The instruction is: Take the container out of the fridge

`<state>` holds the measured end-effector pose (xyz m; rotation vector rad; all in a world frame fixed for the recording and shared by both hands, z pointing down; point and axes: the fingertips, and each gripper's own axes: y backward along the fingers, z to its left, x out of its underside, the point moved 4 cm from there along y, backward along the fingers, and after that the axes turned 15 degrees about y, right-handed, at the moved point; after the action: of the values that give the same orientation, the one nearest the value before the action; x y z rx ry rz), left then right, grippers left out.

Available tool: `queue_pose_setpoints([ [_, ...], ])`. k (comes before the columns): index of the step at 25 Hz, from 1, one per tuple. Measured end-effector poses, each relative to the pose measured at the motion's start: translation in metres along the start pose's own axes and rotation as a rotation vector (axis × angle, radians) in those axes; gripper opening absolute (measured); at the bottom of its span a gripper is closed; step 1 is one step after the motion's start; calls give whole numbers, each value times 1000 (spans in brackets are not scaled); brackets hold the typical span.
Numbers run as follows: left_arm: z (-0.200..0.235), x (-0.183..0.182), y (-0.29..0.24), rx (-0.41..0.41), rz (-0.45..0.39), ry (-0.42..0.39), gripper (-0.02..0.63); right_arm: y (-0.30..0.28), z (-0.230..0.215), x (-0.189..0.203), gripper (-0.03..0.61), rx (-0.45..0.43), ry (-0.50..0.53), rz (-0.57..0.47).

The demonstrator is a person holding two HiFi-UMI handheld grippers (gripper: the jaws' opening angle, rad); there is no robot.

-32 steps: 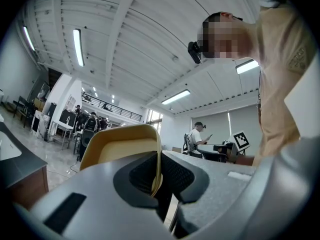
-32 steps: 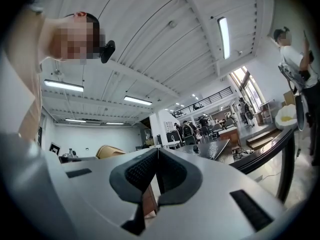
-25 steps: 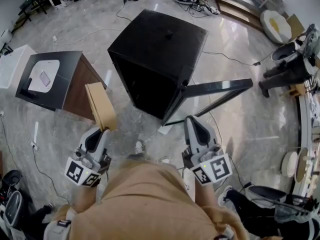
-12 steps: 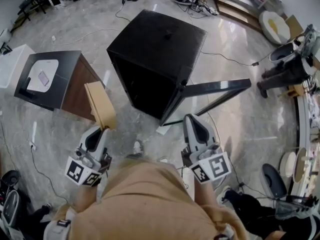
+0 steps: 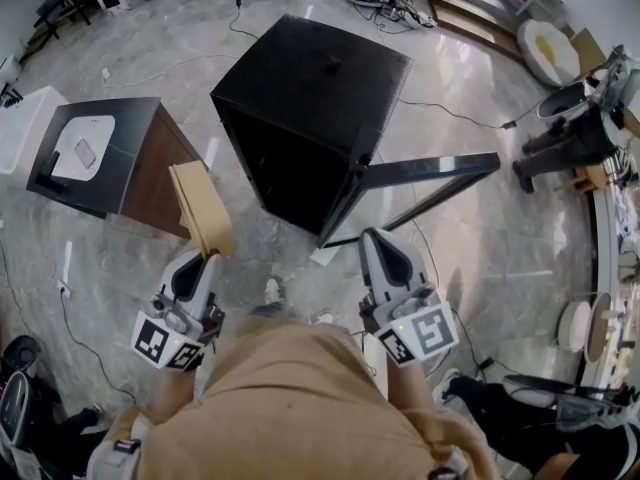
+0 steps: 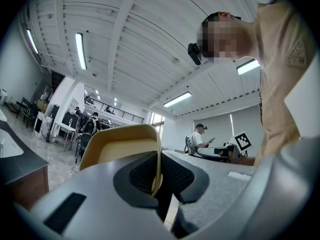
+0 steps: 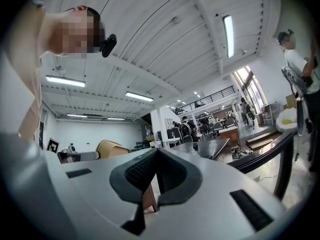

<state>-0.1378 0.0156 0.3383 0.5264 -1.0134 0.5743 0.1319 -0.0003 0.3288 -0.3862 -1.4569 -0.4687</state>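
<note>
The tan, shallow plastic container (image 5: 203,208) is out of the boxy black fridge (image 5: 310,88), one wall pinched between the left gripper's (image 5: 197,264) jaws, its length rising straight ahead of them, while the right gripper (image 5: 378,244) hangs alongside, jaws together on nothing.

The floor (image 5: 262,253) is open from the near side up to the black fridge (image 5: 300,98), but its open door (image 5: 430,173) sticks out on the right and a low desk (image 5: 110,158) stands left.
</note>
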Motion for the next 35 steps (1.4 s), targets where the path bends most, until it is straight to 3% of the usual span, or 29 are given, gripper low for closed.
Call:
queue_pose_setpoints([
  [15, 17, -13, 44, -186, -77, -34, 23, 44, -14, 7, 0, 142, -18, 20],
  [35, 17, -30, 48, -187, -101, -38, 23, 48, -23, -8, 0, 218, 28, -15],
])
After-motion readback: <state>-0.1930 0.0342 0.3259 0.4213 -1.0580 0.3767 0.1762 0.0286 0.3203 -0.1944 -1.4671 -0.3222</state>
